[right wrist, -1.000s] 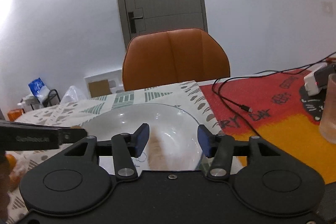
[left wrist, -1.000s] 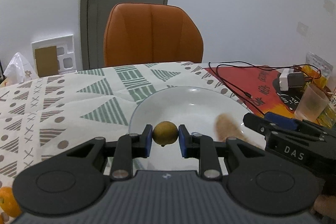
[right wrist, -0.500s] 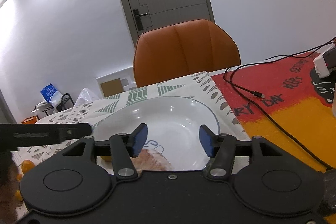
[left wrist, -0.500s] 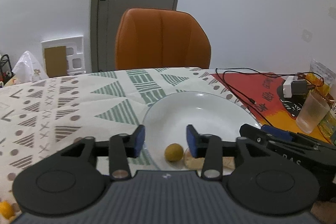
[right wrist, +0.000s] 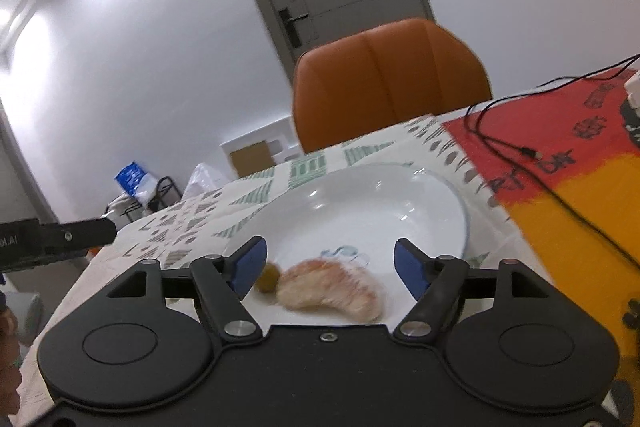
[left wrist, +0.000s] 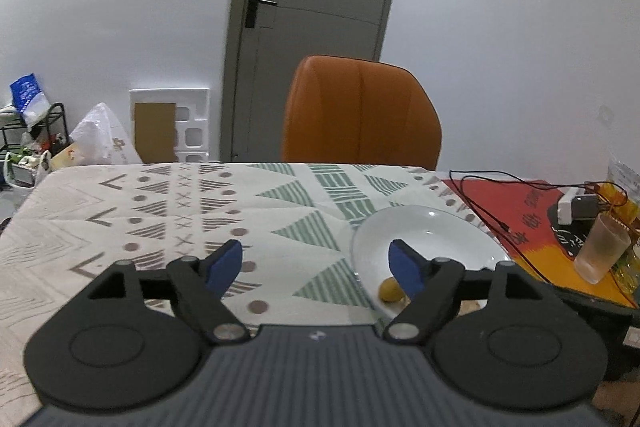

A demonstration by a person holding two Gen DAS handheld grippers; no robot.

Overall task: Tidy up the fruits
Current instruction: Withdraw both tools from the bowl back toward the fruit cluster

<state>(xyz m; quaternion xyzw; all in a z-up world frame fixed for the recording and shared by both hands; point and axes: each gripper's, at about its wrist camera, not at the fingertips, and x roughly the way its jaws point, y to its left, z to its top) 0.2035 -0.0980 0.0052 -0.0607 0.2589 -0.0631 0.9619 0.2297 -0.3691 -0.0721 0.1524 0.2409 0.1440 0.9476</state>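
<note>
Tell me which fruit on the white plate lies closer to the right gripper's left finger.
The small round yellow-green fruit, right beside that finger's blue pad. The pale pink peeled segment is bigger, crescent-shaped and lies nearer the middle of the plate.

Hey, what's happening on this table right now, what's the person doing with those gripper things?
A person is sorting fruit onto a white plate with two handheld grippers. Both the left gripper and the right gripper are open and holding nothing. A small yellow-green fruit and a peeled pinkish citrus segment already lie side by side near the plate's front edge. The left gripper points mostly at the patterned tablecloth beside the plate.
</note>
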